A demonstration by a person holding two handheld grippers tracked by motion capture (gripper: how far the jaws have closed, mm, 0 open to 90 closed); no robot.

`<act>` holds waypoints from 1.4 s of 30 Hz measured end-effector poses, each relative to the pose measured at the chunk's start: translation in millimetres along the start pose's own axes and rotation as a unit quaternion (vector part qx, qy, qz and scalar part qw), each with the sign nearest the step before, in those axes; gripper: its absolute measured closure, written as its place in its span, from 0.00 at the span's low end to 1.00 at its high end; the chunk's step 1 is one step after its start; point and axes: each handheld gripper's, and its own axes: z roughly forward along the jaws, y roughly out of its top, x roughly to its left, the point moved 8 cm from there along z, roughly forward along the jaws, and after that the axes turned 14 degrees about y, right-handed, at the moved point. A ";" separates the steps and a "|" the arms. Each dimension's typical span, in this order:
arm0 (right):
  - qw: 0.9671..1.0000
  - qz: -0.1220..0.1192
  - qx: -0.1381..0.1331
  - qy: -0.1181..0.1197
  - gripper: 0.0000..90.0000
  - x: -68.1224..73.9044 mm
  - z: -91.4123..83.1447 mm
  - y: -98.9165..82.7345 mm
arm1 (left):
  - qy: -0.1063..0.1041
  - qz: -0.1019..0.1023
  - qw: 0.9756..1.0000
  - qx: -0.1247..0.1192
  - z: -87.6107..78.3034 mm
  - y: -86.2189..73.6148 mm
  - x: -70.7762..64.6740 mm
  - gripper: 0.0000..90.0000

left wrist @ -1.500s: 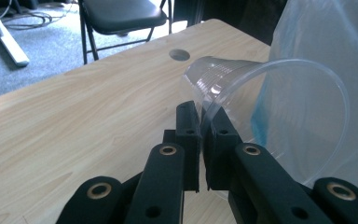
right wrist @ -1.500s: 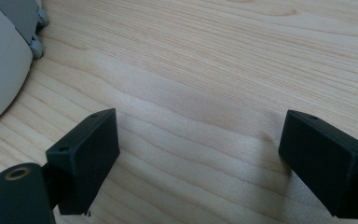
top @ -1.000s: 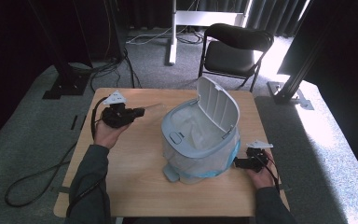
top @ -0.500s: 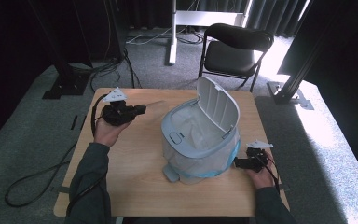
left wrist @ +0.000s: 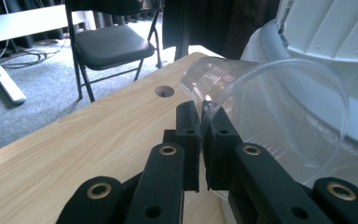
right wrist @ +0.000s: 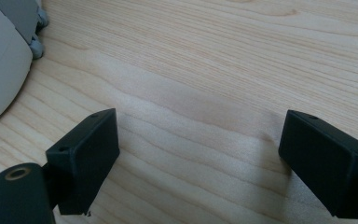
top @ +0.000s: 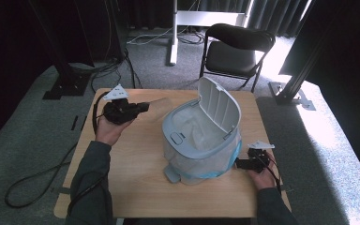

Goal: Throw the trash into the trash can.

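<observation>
Clear plastic cup (left wrist: 279, 121), rim pinched in left claw (left wrist: 204, 140); right claw (right wrist: 198, 158) wide open.

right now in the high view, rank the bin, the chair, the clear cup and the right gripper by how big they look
1. chair and bin: too alike to rank, and the chair stands farther off
2. clear cup and right gripper: both small, too close to call

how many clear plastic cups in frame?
1. The clear cup is pinched by its rim in the left tongs, held on its side above the table, left of the bin. Any inside the bin would be hidden.
</observation>
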 end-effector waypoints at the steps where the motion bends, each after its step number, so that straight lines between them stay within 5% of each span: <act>1: 1.000 0.000 0.000 0.000 0.12 0.0 0.0 0.0 | -0.001 0.001 1.000 -0.002 -0.4 1.2 -0.5 0.95; 42: 1.000 0.000 0.000 0.000 0.12 0.0 0.0 0.0 | -0.031 0.022 0.999 -0.032 -9.1 33.7 -23.2 0.95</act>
